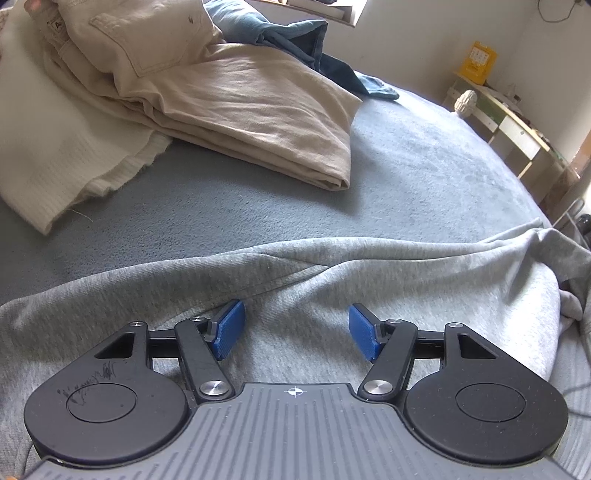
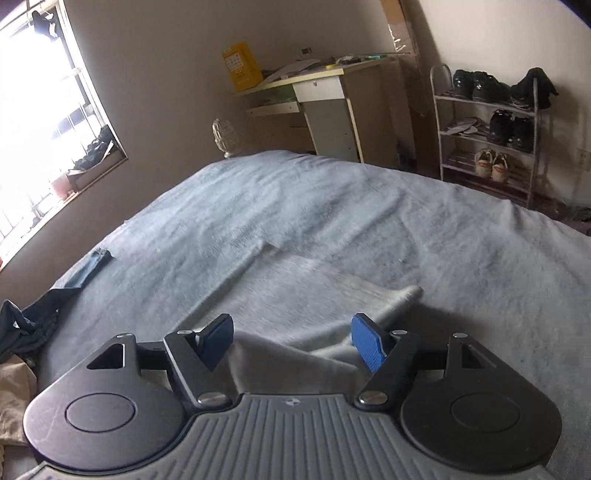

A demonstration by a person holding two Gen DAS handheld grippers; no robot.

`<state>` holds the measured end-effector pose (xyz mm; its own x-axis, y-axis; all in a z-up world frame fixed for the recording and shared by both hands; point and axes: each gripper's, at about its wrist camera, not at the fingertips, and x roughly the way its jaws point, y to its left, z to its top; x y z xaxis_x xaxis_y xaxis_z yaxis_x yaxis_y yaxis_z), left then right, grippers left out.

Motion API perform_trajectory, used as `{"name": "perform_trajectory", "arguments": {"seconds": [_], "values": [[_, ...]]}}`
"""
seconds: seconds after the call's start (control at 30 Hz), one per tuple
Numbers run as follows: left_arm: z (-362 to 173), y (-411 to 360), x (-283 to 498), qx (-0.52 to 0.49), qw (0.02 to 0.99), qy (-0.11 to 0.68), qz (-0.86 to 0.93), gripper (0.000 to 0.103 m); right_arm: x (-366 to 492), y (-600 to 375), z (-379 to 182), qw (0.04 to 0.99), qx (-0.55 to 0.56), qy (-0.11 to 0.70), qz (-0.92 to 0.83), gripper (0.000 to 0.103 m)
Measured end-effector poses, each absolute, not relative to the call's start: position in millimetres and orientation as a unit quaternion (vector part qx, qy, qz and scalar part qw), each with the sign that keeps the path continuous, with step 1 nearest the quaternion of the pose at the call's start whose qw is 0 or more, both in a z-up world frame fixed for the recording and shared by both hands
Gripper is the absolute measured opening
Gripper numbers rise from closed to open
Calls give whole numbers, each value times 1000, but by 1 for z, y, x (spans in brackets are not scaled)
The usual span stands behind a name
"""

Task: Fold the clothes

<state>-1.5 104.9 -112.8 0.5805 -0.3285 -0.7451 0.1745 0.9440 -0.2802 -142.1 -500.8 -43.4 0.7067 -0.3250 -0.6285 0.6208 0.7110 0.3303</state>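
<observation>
Now over grey garment (image 1: 295, 266), spread rumpled on blue-grey bedcover (image 1: 424, 162). Left gripper (image 1: 296, 329): jaws apart, pads clear of cloth below, nothing held. Right gripper (image 2: 293, 341): jaws apart, a raised fold of grey cloth between them, unpinched. Beyond: folded beige clothes (image 1: 236, 110) stacked, cream knit (image 1: 55, 155) beside, denim (image 1: 280, 33) behind.

The bed (image 1: 424, 166), covered in a grey-blue sheet, carries a grey sweatshirt (image 1: 295, 273) spread at its near edge. Beyond the sweatshirt lie folded beige clothes (image 1: 229, 110), a cream knit (image 1: 55, 155) beside them, and blue jeans (image 1: 295, 37) behind.
</observation>
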Motion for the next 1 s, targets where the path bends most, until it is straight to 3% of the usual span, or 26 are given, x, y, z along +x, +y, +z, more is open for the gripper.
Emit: {"name": "perform_trajectory", "arguments": {"seconds": [0.2,0.37,0.43,0.53,0.6,1.0], "values": [[-114,97,-4,-76,891,429,-128,66,-190,-519,-79,858,380,231,-255,86],[-112,93,-6,-61,894,427,-123,66,-186,-526,-94,850,409,233,-237,86],[-112,94,-6,-63,894,427,-121,66,-179,-522,-91,861,396,228,-224,80],[-112,93,-7,-66,895,426,-116,66,-162,-514,-86,875,350,261,-208,43],[-112,92,-7,-66,895,426,-114,66,-154,-505,-81,886,304,274,-217,9],[-110,93,-5,-66,896,427,-107,66,-64,-525,1,929,33,245,-276,2]]}}
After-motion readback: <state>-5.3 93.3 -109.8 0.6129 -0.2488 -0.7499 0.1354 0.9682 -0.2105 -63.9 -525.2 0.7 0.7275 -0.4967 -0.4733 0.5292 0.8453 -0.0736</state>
